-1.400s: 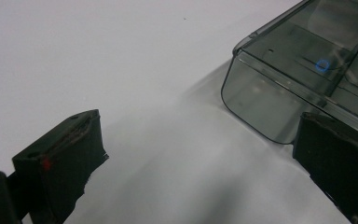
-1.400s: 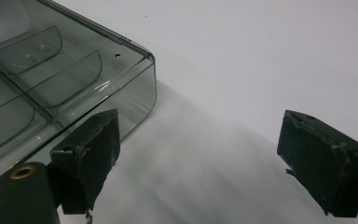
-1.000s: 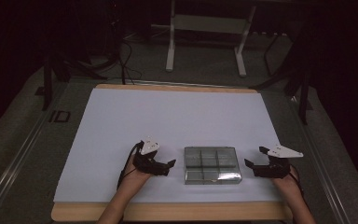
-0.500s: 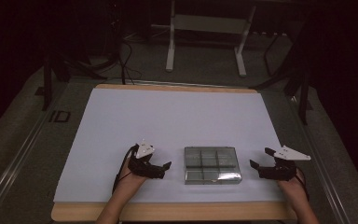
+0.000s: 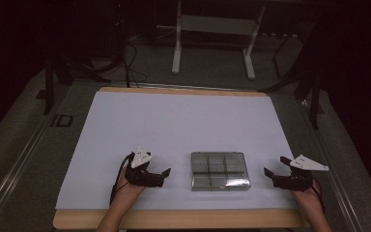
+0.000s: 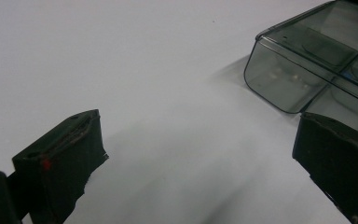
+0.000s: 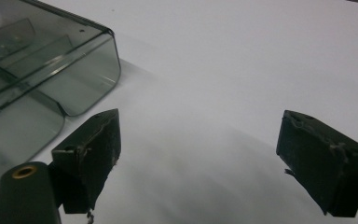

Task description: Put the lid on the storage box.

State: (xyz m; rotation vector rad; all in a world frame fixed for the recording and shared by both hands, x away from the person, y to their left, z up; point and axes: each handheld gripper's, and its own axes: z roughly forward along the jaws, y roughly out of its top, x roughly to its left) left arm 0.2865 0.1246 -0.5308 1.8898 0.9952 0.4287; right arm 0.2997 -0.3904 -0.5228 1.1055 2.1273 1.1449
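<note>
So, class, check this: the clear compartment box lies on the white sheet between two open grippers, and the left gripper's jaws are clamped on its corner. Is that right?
Not quite. The left gripper is not clamped on the compartment box: the left gripper view shows its jaws wide apart with bare white sheet between them, the box off to one side. The rest holds: the right gripper is open too.
</note>
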